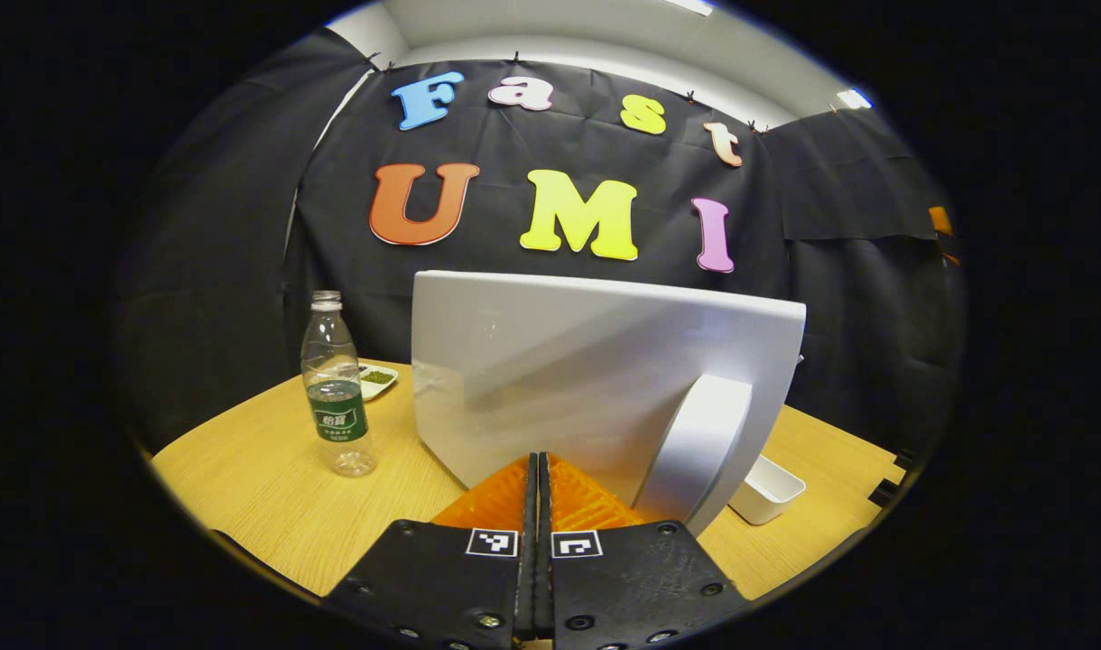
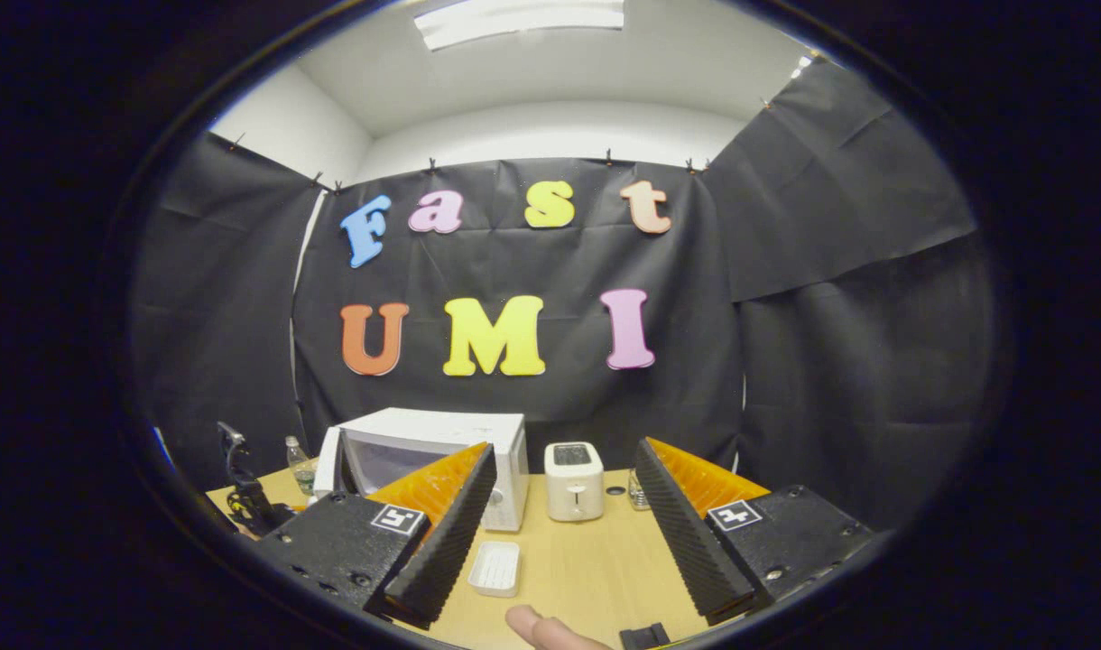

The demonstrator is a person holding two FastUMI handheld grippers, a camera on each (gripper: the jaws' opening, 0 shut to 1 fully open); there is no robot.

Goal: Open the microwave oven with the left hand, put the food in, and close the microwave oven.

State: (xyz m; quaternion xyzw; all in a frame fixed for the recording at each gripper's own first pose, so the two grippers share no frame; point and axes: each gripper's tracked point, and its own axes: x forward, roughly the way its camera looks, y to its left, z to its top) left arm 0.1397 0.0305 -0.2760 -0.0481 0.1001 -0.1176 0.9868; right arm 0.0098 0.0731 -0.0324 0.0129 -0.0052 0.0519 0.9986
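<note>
Lighting even and fairly bright in both views. Source overhead: a ceiling light panel (image 2: 521,23) glares white in the right gripper view; a smaller bright patch (image 1: 853,97) sits at upper right of the left gripper view. Microwave door (image 1: 596,379) shows soft grey shading bands, no hard glare. Table (image 1: 262,478) well lit; weak shadows under the water bottle (image 1: 336,384). Strong fisheye bending toward the edges, with the table's edge curved. Centre sharp; a fingertip (image 2: 550,629) at the lower edge is blurred.
</note>
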